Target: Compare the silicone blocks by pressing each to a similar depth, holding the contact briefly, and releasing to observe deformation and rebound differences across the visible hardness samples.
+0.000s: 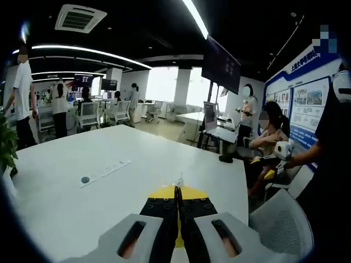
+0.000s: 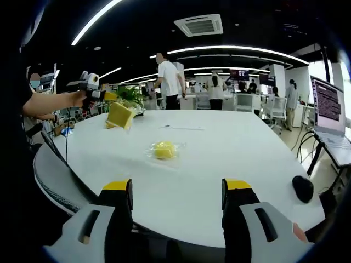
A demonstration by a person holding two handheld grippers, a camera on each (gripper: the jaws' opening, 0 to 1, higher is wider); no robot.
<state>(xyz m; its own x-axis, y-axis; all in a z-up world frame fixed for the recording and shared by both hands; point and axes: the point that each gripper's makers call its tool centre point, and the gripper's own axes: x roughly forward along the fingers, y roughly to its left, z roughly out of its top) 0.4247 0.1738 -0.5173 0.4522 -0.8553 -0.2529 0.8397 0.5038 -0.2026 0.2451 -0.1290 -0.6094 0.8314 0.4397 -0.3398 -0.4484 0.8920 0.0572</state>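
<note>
Two yellow silicone pieces show in the right gripper view. One is a flat yellow block [image 2: 120,115], clamped in the left tool [image 2: 109,96], which enters from the left of that view in a person's hand [image 2: 79,99] and hangs tilted above the far left part of the white table [image 2: 230,164]. The other is a small yellow block in a clear wrapper [image 2: 164,149], lying on the table well ahead of the right tool [image 2: 177,193] and slightly left of the gap between its jaws. The right tool stands wide open with nothing between its jaws, low over the near edge of the table.

In the left gripper view, the left tool [image 1: 177,204] has its jaws pressed together on the yellow block [image 1: 178,193], whose yellow edge shows past the black tips. The right tool [image 1: 270,160] appears at the right of this view, beyond the table edge; its opening cannot be told from here.

One thin white strip [image 1: 105,172] lies on the table. One black computer mouse [image 2: 303,188] sits near the right edge, and one open laptop [image 2: 330,117] stands beyond it.
</note>
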